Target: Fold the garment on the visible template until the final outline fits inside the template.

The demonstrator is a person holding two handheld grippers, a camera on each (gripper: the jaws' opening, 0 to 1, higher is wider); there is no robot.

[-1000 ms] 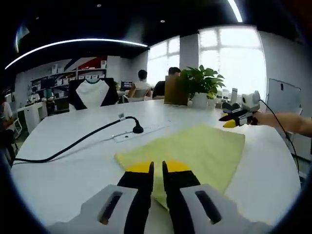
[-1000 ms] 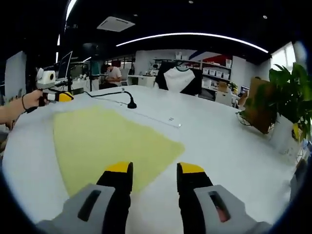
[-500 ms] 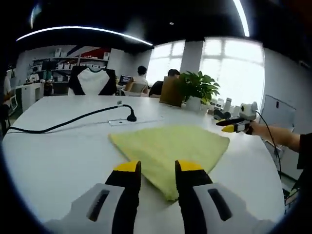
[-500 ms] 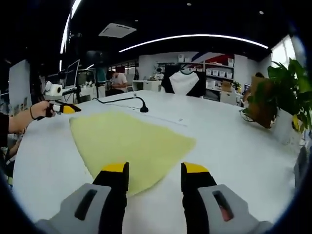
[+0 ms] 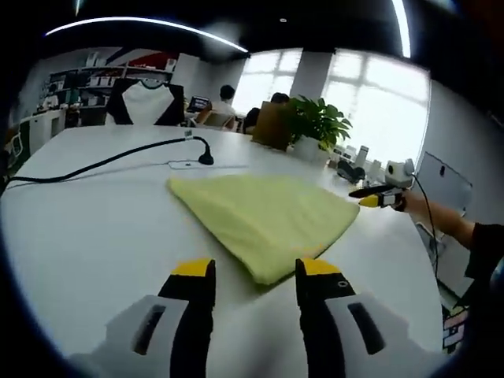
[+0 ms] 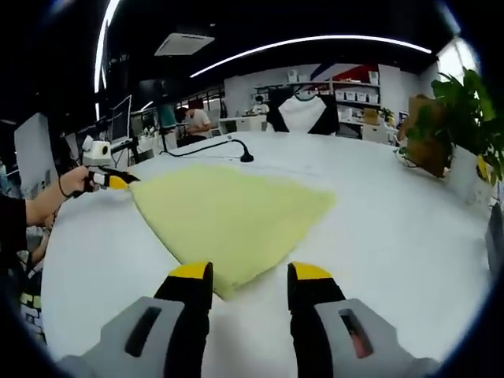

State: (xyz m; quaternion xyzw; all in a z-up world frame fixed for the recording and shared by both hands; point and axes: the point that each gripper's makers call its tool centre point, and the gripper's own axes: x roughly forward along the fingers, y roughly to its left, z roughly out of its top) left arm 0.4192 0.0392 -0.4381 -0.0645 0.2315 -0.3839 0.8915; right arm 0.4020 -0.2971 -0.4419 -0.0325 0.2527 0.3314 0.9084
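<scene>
Over the last second the left gripper [image 5: 248, 272] has gone from nearly closed at the near corner of the yellow garment [image 5: 264, 216] to jaws apart and empty just short of it, which suggests a fold has been released. The right gripper [image 6: 250, 274] likewise stands with jaws apart, holding nothing, just short of the garment's nearest corner. The garment lies flat and smooth on the white table [image 5: 87, 228], short of the black cable [image 5: 102, 161]; no template outline is discernible, so fit cannot be judged.

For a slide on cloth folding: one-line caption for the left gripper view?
Open left gripper poised above the near corner of a folded yellow garment on a white table.
</scene>
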